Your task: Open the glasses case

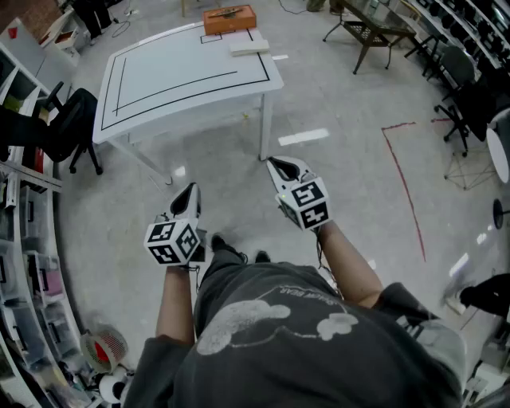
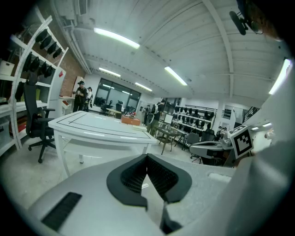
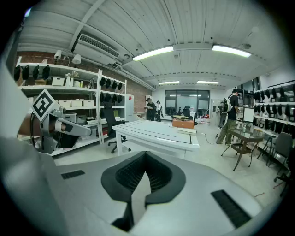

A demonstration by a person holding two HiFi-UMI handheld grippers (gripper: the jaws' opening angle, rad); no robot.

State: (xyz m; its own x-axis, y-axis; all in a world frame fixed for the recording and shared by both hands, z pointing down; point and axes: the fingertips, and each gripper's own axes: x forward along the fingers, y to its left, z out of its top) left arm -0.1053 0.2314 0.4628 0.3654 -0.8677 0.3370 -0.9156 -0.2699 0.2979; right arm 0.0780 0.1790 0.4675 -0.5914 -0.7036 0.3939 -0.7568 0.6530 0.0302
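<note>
Head view: you stood on the open floor, well short of the white table (image 1: pixel 183 76), with both tools held out ahead of you and tipped slightly down. The left gripper (image 1: pixel 191 190) and right gripper (image 1: pixel 275 162) were nowhere near anything. At the table's far end sat an orange box (image 1: pixel 229 19) with a pale flat thing (image 1: pixel 249 46) just beside it. The glasses case was most likely one of those two, but at that size I couldn't tell which.

Left gripper view: your jaws were pressed together, the ribbed pads met at the tip, and nothing sat between them. The table lay well ahead, with the orange box at its far end.

Right gripper view: same story, the jaws were fully closed on nothing. The table was ahead, and the box and its pale neighbour sat on the far corner.

My read: this was the approach, and the opening itself hadn't begun. The next move called for you to walk round to that far end, spread the jaws, steady the case's base with one tool and work the lid up with the other.
</note>
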